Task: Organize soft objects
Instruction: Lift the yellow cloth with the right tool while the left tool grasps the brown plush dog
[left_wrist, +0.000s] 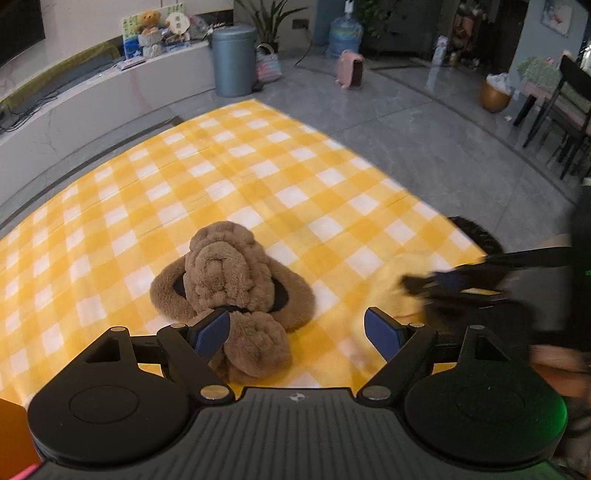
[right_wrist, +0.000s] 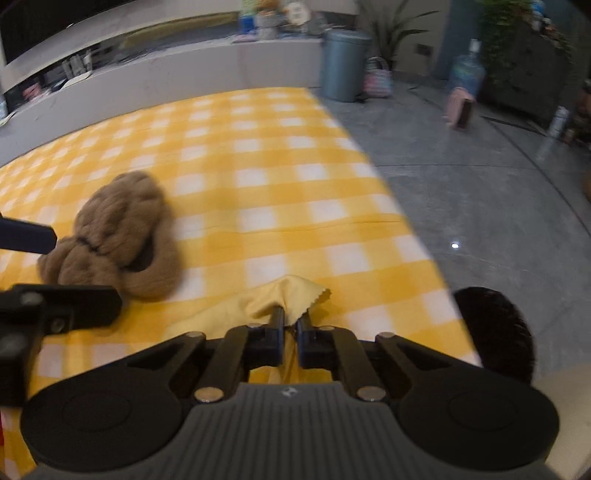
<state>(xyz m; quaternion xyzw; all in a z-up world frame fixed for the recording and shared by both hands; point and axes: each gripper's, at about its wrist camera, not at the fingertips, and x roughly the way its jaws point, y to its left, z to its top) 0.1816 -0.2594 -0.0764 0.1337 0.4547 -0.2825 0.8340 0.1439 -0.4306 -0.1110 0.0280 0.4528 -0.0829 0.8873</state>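
Grey tile floor (left_wrist: 424, 122) surrounds one yellow-and-white checked blanket (left_wrist: 229, 173) spread flat, with a low white ledge (left_wrist: 74, 107) along the far left. On that ledge, far left of centre, sits one small teddy bear (left_wrist: 149, 21) among boxes and cards too small to read. Right of it on the floor stands one grey lidded bin (left_wrist: 234, 61); its contents are hidden. Just right of the bin is one striped basket bag (left_wrist: 269, 66), then one blue water jug (left_wrist: 345, 35), and one pink case (left_wrist: 351, 69) lies near the jug.

On the near part of the blanket lies one brown plush earmuff (left_wrist: 229, 277), its two fuzzy pads bunched together. The left gripper (left_wrist: 297, 334) hangs over it with its jaws spread wide; its left finger is just beside the nearest pad, and whether it touches cannot be told.

To the right, one yellow cloth (right_wrist: 258, 301) lies on the blanket's near right part. The right gripper (right_wrist: 290, 326) has its jaws pinched together on a raised fold of that cloth. At the blanket's near right edge sits one black furry item (right_wrist: 495, 328), partly on the floor.
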